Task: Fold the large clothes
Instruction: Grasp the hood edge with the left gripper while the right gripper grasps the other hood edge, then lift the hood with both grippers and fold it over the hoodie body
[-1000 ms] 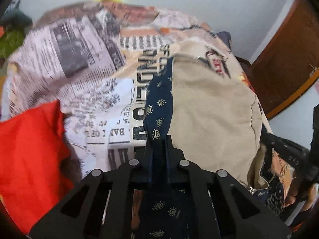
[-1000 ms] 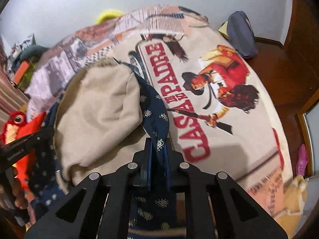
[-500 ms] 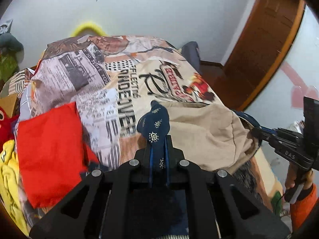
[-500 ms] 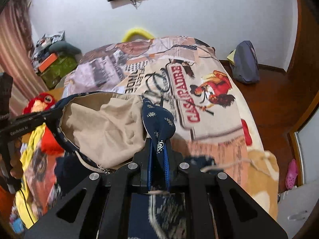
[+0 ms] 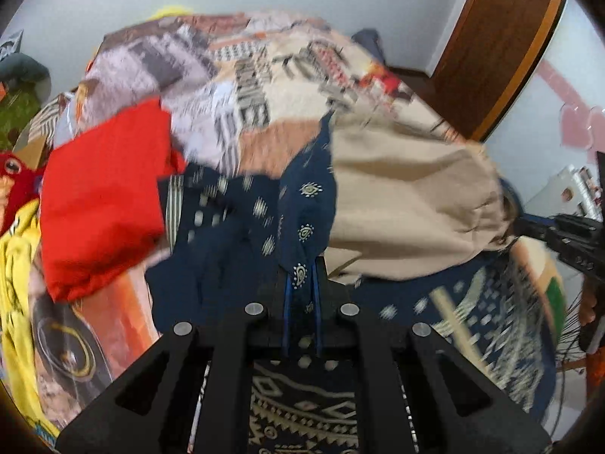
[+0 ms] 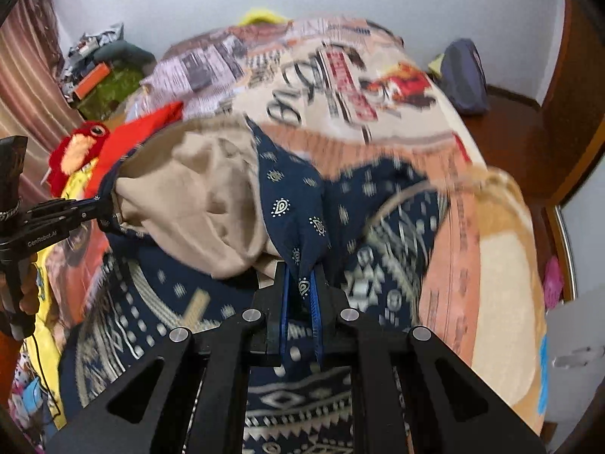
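Two views, one garment in hand. Left wrist view: left hand-held gripper (image 5: pixel 301 283), fingers clamped on a navy paisley edge of the garment (image 5: pixel 306 204); the garment's tan lining (image 5: pixel 408 204) billows up and rightward, held clear of the bed (image 5: pixel 264 75); the right hand-held gripper (image 5: pixel 567 234) enters at the far right edge, meeting the cloth's other end, though its grip is not clear from here. Below and around the fingers lies more navy cloth with a pale geometric border, blurred; whether it belongs to the same garment cannot be told. A red cloth (image 5: pixel 102 196) lies to the left, a yellow cloth (image 5: pixel 15 265) beside it at the left edge. Right wrist view: right hand-held gripper (image 6: pixel 301 289), fingers closed on a navy paisley corner of the garment (image 6: pixel 291 204); tan lining (image 6: pixel 193 196) sags to the left, toward the left hand-held gripper (image 6: pixel 94 208), which pinches the opposite edge. A red plush toy (image 6: pixel 79 147) sits at left beyond it; a dark bag (image 6: pixel 465 79) rests on the floor past the bed's far right side. Progress, as judged: garment gripped at two points and lifted, spread between both; no crease or fold visible. Early stage; laying flat, folding and stacking appear outstanding.
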Demonstrator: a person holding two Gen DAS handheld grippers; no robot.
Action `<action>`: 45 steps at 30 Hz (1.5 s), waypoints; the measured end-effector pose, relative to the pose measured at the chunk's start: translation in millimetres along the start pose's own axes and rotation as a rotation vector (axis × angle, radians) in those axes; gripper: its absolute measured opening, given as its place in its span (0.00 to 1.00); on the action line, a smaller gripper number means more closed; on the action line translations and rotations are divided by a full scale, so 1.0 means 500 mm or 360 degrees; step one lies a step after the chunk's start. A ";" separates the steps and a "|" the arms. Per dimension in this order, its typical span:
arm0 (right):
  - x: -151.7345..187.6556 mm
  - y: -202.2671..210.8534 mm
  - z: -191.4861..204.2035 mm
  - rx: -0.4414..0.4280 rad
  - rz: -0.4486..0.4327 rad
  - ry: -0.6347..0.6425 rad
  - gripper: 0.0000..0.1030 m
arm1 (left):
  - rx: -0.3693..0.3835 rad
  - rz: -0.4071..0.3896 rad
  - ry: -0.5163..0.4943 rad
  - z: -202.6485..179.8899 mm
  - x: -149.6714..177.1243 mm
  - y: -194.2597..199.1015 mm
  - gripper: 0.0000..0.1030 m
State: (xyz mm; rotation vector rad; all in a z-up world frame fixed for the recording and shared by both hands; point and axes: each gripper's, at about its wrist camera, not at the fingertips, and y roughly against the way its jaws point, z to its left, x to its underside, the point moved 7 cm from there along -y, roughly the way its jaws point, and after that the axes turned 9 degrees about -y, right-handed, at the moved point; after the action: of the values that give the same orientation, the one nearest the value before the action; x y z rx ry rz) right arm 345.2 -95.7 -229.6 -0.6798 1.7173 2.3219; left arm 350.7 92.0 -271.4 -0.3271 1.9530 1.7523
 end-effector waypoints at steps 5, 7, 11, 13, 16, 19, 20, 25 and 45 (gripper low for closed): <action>0.032 -0.022 -0.029 0.0033 0.0041 -0.0053 0.09 | -0.0063 0.0082 -0.0041 0.001 0.059 -0.040 0.09; 0.036 -0.020 -0.031 0.0050 0.0027 -0.0052 0.09 | -0.0060 0.0092 -0.0059 0.000 0.063 -0.041 0.12; 0.027 0.005 -0.025 0.0087 -0.0022 -0.0026 0.09 | -0.0075 0.0087 -0.0069 0.007 0.055 -0.024 0.35; 0.020 0.021 -0.017 0.0100 -0.0048 0.0000 0.09 | -0.0065 0.0048 -0.0046 0.012 0.043 -0.005 0.37; 0.009 0.044 -0.002 0.0083 -0.0097 0.0039 0.15 | -0.0011 0.0004 0.0015 0.022 0.023 0.015 0.38; -0.017 0.061 0.015 0.0076 -0.0171 0.0074 0.32 | 0.0032 -0.0046 0.0067 0.032 -0.009 0.028 0.38; -0.030 0.065 0.021 0.0076 -0.0200 0.0084 0.40 | 0.0042 -0.0061 0.0077 0.034 -0.021 0.028 0.38; -0.084 0.044 0.044 0.0025 -0.0246 0.0099 0.43 | 0.0070 -0.0091 0.0067 0.033 -0.079 0.009 0.38; -0.136 -0.191 0.035 -0.0275 0.0159 -0.0117 0.42 | 0.0214 -0.0032 0.0024 0.016 -0.174 -0.156 0.38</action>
State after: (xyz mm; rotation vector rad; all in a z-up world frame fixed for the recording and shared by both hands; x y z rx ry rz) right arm 438.7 -40.2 -276.6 -0.5397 1.5669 2.5522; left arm 464.1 76.1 -294.8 -0.3129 2.0587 1.6004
